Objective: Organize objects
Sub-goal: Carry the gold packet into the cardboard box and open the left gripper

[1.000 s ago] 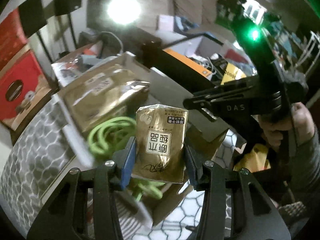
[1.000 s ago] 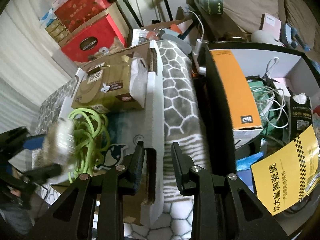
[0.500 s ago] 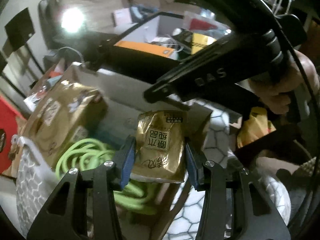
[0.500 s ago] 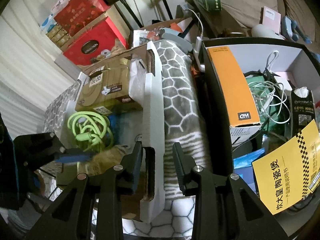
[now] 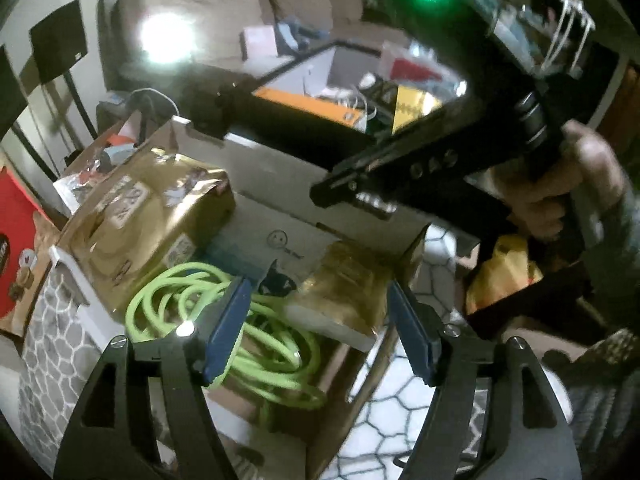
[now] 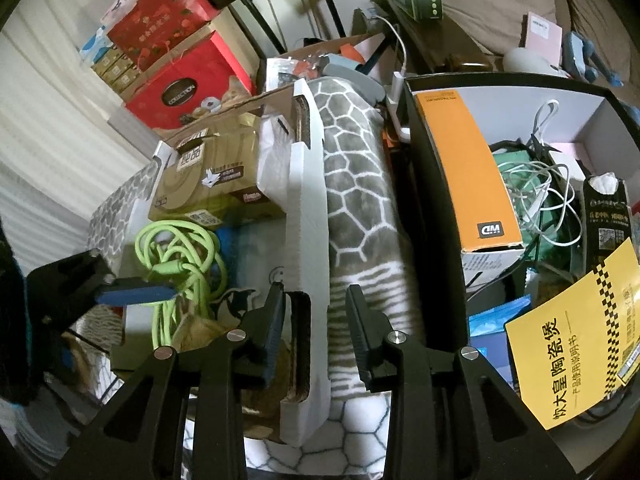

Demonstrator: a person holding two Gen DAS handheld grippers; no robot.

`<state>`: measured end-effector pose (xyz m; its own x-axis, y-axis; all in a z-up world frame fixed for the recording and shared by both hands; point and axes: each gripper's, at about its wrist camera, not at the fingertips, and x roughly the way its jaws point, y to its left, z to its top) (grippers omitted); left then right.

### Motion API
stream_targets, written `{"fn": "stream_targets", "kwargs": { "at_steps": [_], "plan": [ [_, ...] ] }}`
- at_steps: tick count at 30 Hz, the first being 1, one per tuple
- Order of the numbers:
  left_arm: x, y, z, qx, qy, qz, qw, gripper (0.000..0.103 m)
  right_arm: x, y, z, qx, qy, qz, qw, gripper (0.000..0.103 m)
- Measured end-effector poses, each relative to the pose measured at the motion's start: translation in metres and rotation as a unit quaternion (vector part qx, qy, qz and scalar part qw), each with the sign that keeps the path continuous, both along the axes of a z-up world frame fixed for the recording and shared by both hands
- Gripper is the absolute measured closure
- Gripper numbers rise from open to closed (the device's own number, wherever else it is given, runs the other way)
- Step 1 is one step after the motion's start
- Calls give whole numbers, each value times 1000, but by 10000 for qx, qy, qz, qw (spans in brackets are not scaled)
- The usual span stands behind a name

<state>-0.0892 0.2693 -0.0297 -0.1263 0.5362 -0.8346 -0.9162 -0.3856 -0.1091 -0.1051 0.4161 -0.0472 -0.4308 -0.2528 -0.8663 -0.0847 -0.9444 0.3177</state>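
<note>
Left tongs [image 5: 318,330] are standing apart, gripping nothing. The small gold packet [image 5: 344,292] is lying in the cardboard box [image 5: 276,176], between the green cord [image 5: 200,300] and the box's near corner. Right tongs [image 6: 316,330] are gaping slightly, straddling the box's white wall [image 6: 308,200], not clamping it.

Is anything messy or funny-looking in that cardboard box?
Nothing looks broken or spilled. The small gold packet lies flat in the box, just let go by the open left tongs. The green cord beside it is a loose tangle, not neatly coiled.
</note>
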Motion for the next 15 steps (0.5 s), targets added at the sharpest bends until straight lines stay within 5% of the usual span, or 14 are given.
{"fn": "stream_targets", "kwargs": {
  "at_steps": [6,11,15],
  "plan": [
    [-12,-24,8,362,-202,361,9985,36,-2,-5,-5,38,-60,58,10000,71],
    [-19,-18,-13,-777,240,851,9930,57,-3,-10,-7,86,-108,100,9999,70],
    [-14,-20,-20,-1243,478,916,9869,59,-3,-12,-10,173,-117,109,9997,70]
  ]
}}
